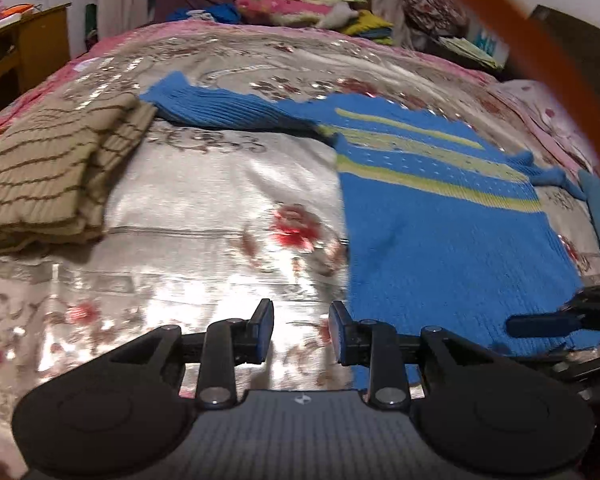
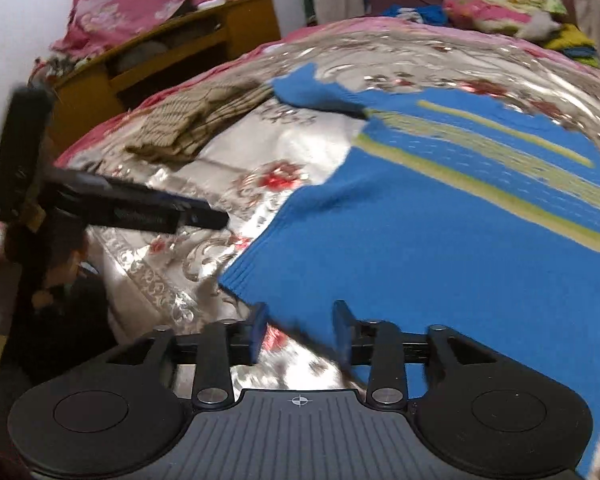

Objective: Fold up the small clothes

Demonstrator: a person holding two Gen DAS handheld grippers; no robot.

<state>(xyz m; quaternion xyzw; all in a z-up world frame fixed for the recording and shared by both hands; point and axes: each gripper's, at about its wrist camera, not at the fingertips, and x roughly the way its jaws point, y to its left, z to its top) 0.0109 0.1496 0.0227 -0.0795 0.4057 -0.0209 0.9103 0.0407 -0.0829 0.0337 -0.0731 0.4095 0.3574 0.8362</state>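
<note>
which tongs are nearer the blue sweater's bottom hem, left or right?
Right. The right tongs sit open right at the hem of the blue sweater, near its corner. The left tongs are open over bare bedspread, beside the sweater's side edge.

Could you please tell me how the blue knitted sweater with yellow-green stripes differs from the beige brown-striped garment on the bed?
The blue knitted sweater with yellow-green stripes lies spread flat, one sleeve stretched out; the beige brown-striped garment is already folded into a compact stack. The sweater covers much more of the bed. Its stripes are broad bands; the beige garment's are thin wavy lines. Both rest on the shiny floral bedspread.
</note>
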